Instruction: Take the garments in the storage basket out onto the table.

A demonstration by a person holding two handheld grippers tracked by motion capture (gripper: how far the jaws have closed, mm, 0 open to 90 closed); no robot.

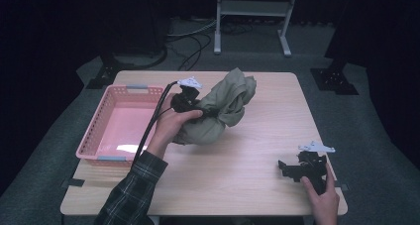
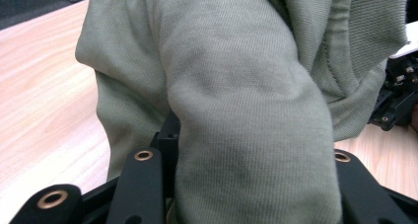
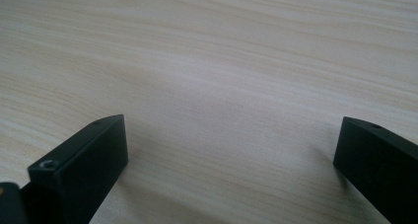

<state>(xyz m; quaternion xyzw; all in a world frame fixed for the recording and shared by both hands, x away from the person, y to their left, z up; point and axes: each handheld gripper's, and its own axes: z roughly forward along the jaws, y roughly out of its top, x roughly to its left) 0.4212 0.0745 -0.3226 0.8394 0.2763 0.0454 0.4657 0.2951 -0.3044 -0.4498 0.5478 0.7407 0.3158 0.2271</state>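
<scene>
While its two black jaws clamp a thick fold of cloth between them, the left tool (image 1: 190, 100) holds the olive-green garment (image 1: 223, 106) bunched up above the middle of the worktop (image 1: 247, 155) — the cloth's lower end seems to touch the wood just beside the pink basket (image 1: 99, 128). From the left tool's own camera the fabric (image 2: 246, 100) bulges out over both jaws and hides their tips. At the near right corner of the worktop the right tool (image 1: 297, 168) rests under the person's hand, well apart from the garment — its jaws stand wide with bare wood (image 3: 222, 86) between them.
</scene>
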